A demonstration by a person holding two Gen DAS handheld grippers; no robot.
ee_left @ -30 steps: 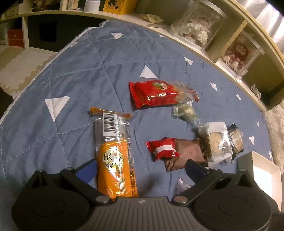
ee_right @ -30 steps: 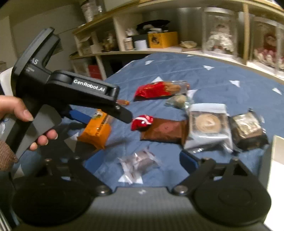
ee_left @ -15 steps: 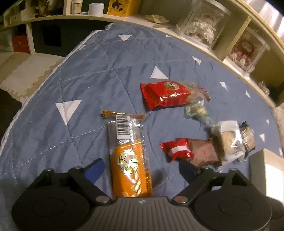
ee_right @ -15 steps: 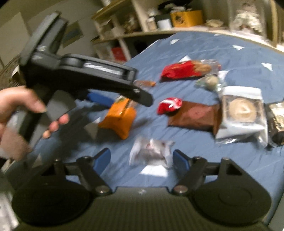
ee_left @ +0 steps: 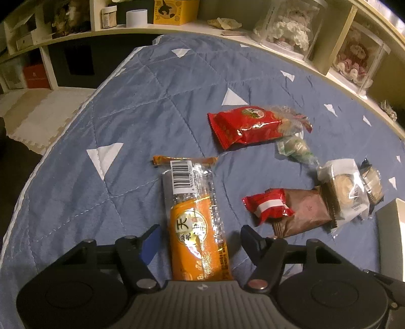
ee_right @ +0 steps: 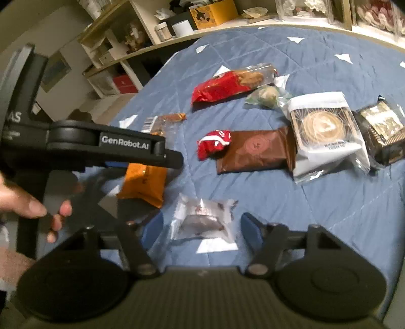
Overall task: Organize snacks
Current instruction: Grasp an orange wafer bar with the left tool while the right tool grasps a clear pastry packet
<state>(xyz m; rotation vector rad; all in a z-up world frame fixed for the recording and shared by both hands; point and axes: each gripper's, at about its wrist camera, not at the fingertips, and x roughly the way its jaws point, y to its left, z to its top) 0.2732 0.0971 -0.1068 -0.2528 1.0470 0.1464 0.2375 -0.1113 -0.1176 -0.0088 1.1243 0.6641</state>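
Several snack packs lie on a blue quilt (ee_left: 152, 106). My left gripper (ee_left: 200, 240) is open, its fingers on either side of the near end of a long orange snack pack (ee_left: 197, 227). My right gripper (ee_right: 201, 227) is open around a small clear-wrapped dark snack (ee_right: 202, 220). The left gripper's body (ee_right: 114, 149) shows in the right wrist view, over the orange pack (ee_right: 144, 182). Further off lie a red bag (ee_left: 243, 126), a small red-and-white pack (ee_left: 268, 205), a brown pack (ee_left: 306, 212), a white cookie pack (ee_right: 324, 131) and a dark pack (ee_right: 382, 129).
A white box (ee_left: 392, 240) stands at the right edge of the quilt. Shelves with jars, a yellow box (ee_left: 174, 11) and clear display cases (ee_left: 286, 25) run along the back. A pale floor mat (ee_left: 33, 116) lies off the quilt's left edge.
My left gripper has moved forward so the orange pack now lies between its fingers. My right gripper has moved down and in over the clear-wrapped snack.
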